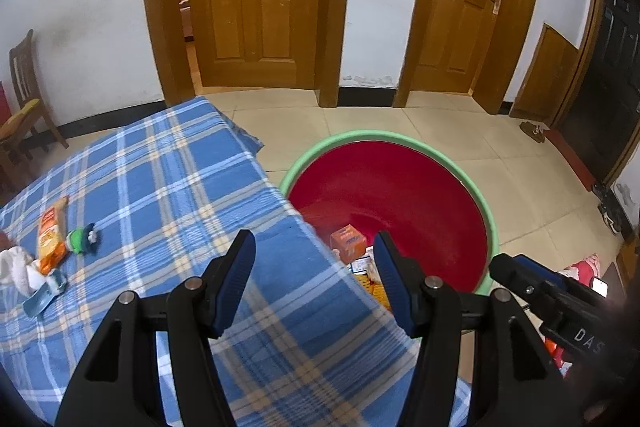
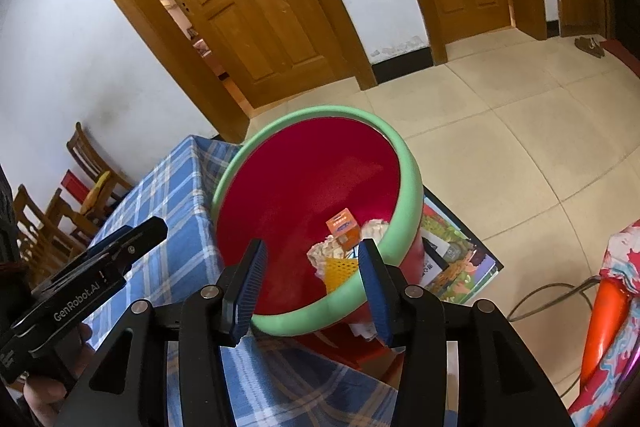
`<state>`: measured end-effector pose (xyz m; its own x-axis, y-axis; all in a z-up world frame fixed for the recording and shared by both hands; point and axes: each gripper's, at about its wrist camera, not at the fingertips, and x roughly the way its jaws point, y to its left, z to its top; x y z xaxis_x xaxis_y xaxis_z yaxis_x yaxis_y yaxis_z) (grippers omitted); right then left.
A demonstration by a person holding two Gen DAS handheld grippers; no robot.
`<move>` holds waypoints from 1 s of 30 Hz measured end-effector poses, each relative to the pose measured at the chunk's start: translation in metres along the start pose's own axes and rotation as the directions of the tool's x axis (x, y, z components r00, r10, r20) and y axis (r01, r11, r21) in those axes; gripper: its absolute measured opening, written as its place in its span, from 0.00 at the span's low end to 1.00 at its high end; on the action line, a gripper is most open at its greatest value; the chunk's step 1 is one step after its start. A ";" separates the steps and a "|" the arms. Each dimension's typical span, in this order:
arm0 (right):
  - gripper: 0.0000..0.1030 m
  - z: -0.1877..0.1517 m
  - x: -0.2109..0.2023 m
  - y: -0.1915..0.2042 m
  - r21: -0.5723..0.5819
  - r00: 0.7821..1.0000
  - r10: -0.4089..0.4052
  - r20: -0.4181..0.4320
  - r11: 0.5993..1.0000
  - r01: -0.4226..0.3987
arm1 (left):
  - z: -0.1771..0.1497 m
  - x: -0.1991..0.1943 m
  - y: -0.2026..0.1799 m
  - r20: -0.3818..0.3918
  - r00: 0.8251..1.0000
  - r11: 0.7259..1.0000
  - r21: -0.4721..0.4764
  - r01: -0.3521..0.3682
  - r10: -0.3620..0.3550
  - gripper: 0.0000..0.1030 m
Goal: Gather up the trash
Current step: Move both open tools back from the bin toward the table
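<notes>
left gripper (image 1: 316, 247): jaws apart, nothing between, over the table's right edge
right gripper (image 2: 312, 255): jaws apart, empty, over the bin's near rim
bin (image 2: 412, 187): red inside, green rim, on the floor right of the table; holds an orange carton (image 2: 344, 229), crumpled paper (image 2: 320, 253) and a yellow mesh piece (image 2: 340, 271)
trash left: orange wrapper (image 1: 51, 239) far left on the blue plaid cloth (image 1: 180, 187), beside a white tissue wad (image 1: 16, 267)
handling: wrapper looks light, thin, crinkly, likely slippery; pinch across its narrow middle
</notes>
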<state>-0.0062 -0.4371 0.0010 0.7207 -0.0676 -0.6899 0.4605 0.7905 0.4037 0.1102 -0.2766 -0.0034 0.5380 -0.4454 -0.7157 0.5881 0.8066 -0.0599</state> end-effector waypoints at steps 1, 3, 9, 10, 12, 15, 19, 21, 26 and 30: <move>0.47 0.000 -0.001 0.002 -0.003 1.000 0.002 0.002 1.000 -0.002 | -0.001 -0.001 0.002 0.001 1.000 1.000 -0.004 -0.003 0.003 0.60; 0.47 -0.001 -0.004 0.005 -0.009 1.000 0.008 0.006 1.000 -0.008 | -0.002 -0.007 0.007 0.003 1.000 1.000 -0.016 -0.009 0.009 0.60; 0.48 -0.004 -0.015 0.019 -0.036 0.999 0.032 0.020 0.999 -0.031 | -0.007 -0.025 0.024 0.010 0.999 0.997 -0.051 -0.050 0.051 0.60; 0.48 -0.004 -0.016 0.021 -0.040 0.999 0.035 0.021 0.999 -0.034 | -0.007 -0.028 0.028 0.012 0.998 0.997 -0.057 -0.056 0.056 0.60; 0.48 -0.005 -0.019 0.026 -0.050 0.999 0.043 0.025 0.998 -0.042 | -0.009 -0.035 0.035 0.017 0.997 0.995 -0.069 -0.069 0.070 0.60; 0.48 -0.006 -0.023 0.035 -0.064 0.998 0.056 0.030 0.996 -0.054 | -0.012 -0.046 0.046 0.026 0.995 0.992 -0.085 -0.093 0.096 0.60; 0.49 -0.008 -0.026 0.046 -0.086 0.997 0.070 0.029 0.994 -0.067 | -0.015 -0.058 0.060 0.036 0.992 0.987 -0.110 -0.117 0.121 0.60; 0.49 -0.009 -0.027 0.052 -0.098 0.997 0.078 0.027 0.992 -0.075 | -0.016 -0.064 0.069 0.041 0.990 0.983 -0.127 -0.131 0.137 0.60; 0.51 -0.011 -0.027 0.070 -0.122 0.995 0.101 0.019 0.988 -0.098 | -0.020 -0.076 0.094 0.038 0.983 0.969 -0.180 -0.169 0.179 0.60; 0.53 -0.012 -0.027 0.089 -0.150 0.992 0.125 0.014 0.981 -0.122 | -0.022 -0.088 0.118 0.041 0.974 0.952 -0.221 -0.210 0.224 0.60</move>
<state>0.0090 -0.3580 0.0483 0.7801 0.0232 -0.6252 0.2862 0.8754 0.3896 0.1189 -0.1335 0.0370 0.6800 -0.2688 -0.6821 0.3135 0.9476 -0.0609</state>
